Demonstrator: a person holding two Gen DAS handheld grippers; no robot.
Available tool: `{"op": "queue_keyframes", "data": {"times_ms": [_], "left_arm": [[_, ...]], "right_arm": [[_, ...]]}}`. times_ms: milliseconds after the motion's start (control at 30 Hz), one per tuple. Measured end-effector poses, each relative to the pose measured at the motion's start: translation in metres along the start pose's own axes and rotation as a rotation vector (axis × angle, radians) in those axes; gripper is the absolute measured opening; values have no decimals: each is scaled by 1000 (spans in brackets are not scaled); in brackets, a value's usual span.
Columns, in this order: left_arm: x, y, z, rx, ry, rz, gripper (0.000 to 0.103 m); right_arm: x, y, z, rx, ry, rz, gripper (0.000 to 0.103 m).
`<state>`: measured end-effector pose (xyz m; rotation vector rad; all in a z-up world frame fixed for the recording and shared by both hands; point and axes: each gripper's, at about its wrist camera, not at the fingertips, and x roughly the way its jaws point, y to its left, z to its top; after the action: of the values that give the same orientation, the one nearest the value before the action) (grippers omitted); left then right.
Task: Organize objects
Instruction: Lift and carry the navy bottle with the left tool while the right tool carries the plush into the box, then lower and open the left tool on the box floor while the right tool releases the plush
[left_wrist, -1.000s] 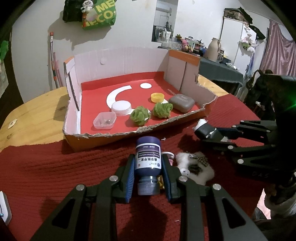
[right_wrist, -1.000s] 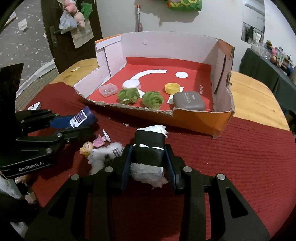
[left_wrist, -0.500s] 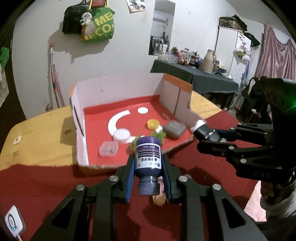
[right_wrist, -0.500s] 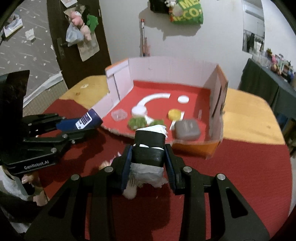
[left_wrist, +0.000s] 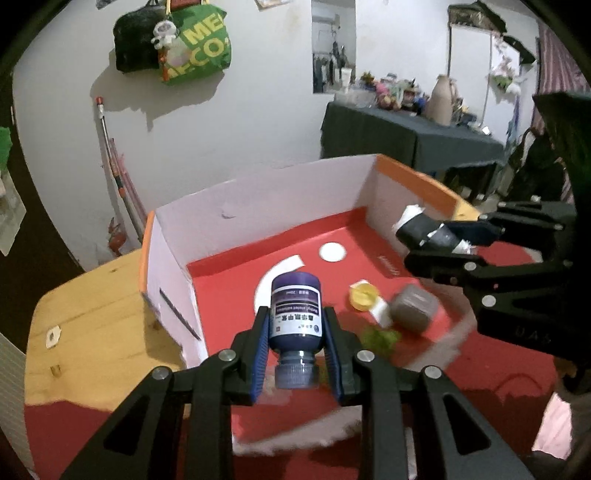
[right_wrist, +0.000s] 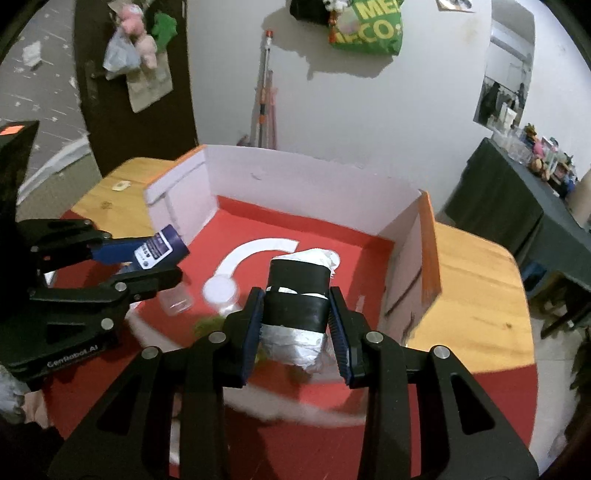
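My left gripper (left_wrist: 295, 332) is shut on a dark blue bottle (left_wrist: 295, 314) with a white-printed label, cap toward the camera, held above the near part of the cardboard box (left_wrist: 258, 199). My right gripper (right_wrist: 297, 314) is shut on a black-banded roll wrapped in white paper (right_wrist: 297, 299), also over the box. Each gripper shows in the other's view: the right gripper (left_wrist: 439, 236) at the right, the left gripper (right_wrist: 155, 258) with the bottle (right_wrist: 159, 251) at the left. The box has a red floor (right_wrist: 332, 236), white walls and orange edges.
In the box lie a yellow cap (left_wrist: 364, 295), a grey case (left_wrist: 413, 312), a green clump (left_wrist: 380, 338), a white lid (right_wrist: 221, 288) and a clear small tub (right_wrist: 175, 301). The box stands on a wooden table (left_wrist: 92, 302) partly covered by a red cloth (left_wrist: 498, 373).
Both grippers have risen and moved forward from the red cloth to above the box, each still holding its object. The small toys on the cloth have dropped out of view.
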<state>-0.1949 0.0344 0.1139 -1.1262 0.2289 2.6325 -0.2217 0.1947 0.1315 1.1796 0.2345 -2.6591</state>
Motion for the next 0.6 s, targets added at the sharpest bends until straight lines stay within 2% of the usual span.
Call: {"op": "queue_keyframes", "data": {"times_ms": [367, 500, 600], "left_arm": [[64, 16, 28, 22, 160, 53, 28], [81, 22, 32, 12, 200, 77, 28], [94, 24, 32, 11, 230, 93, 28]], "right_arm": [[82, -2, 28, -70, 199, -103, 33], [100, -8, 30, -85, 242, -143, 33], [110, -13, 31, -74, 272, -141, 33]]}}
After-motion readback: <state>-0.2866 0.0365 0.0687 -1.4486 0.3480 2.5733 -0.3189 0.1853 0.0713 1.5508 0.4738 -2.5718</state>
